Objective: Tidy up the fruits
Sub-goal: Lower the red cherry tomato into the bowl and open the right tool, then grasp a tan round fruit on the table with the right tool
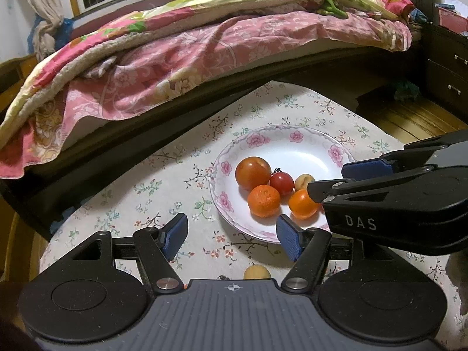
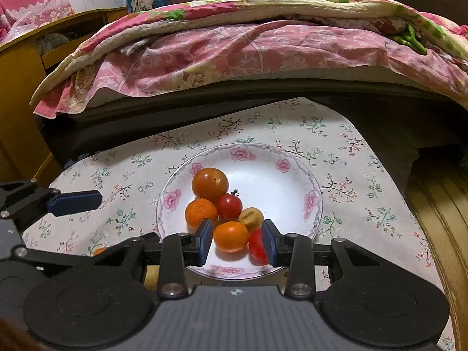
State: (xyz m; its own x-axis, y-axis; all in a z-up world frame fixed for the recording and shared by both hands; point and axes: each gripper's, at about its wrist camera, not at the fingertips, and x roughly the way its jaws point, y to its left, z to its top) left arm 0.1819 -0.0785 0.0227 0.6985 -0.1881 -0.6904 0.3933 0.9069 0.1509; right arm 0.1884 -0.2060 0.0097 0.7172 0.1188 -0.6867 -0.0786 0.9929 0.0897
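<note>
Fruits lie heaped in the flowered plate (image 2: pixel 304 172) on the floral tablecloth (image 2: pixel 365 146) beside the bed (image 2: pixel 234 55). Your right wrist view shows a red tomato piece (image 2: pixel 256 245) at the plate's near side, just inside your right finger pad; the left wrist view hides it behind the right gripper's body. The left view alone shows a small tan fruit (image 1: pixel 256 272) on the cloth outside the plate, close to the left gripper's base.

Your right gripper (image 2: pixel 237 242) hangs over the plate's near half. A smooth orange (image 2: pixel 231 236) sits between its pads, with gaps on both sides, so nothing is clamped; the jaws stand spread a little wider than that orange. Beyond it lie a rough mandarin (image 2: pixel 200 211), a small red tomato (image 2: pixel 230 206), a tan fruit (image 2: pixel 251 216) and a large orange-red tomato (image 2: pixel 210 183).

Your left gripper (image 1: pixel 231 234) is spread wide and empty, its right pad (image 1: pixel 288 239) over the plate's near rim and its left pad over bare cloth.
</note>
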